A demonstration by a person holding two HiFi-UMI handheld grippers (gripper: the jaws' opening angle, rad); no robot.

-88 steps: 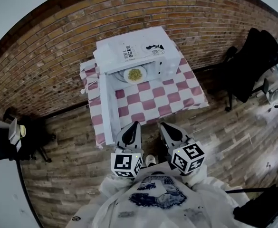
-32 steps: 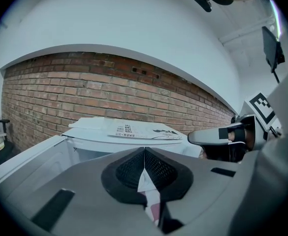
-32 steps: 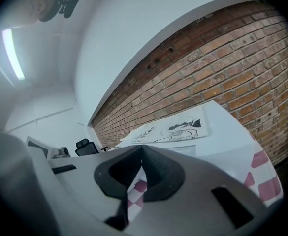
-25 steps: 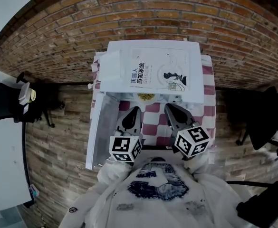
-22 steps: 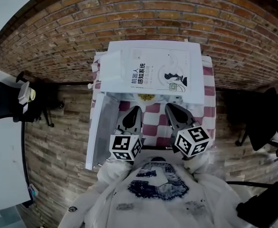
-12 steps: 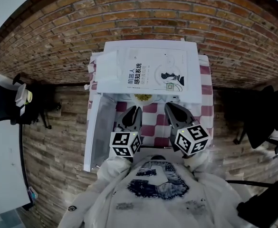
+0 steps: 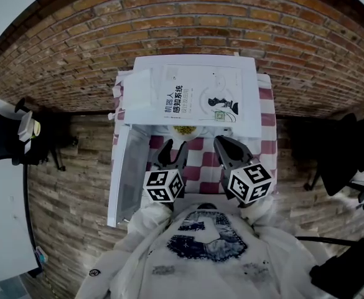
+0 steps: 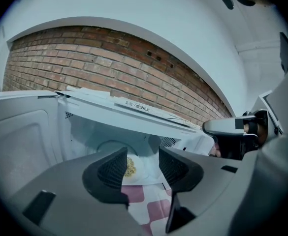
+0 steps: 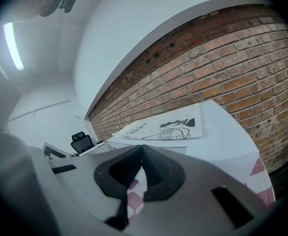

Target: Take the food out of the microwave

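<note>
The white microwave (image 7: 194,95) stands on the checked table with its door (image 7: 129,173) swung open to the left. Just inside its mouth sits a white plate (image 7: 183,130) of yellow food. My left gripper (image 7: 174,148) is in front of the opening and its jaws are opening, with nothing between them. In the left gripper view the plate (image 8: 144,170) and the food (image 8: 130,167) show beyond the gap of the left gripper (image 8: 143,162). My right gripper (image 7: 223,146) hovers beside it over the table. In its own view the right gripper (image 9: 143,155) is shut and empty.
The pink-and-white checked cloth (image 7: 197,167) covers the small table against the brick wall (image 7: 188,17). A printed sheet lies on the microwave's top (image 9: 166,127). Black office chairs stand at the left (image 7: 7,136) and right (image 7: 340,148) on the wooden floor.
The left gripper's jaws have parted from shut to open, and that gripper has sunk a little in front of the microwave's mouth. The right gripper has stayed put.
</note>
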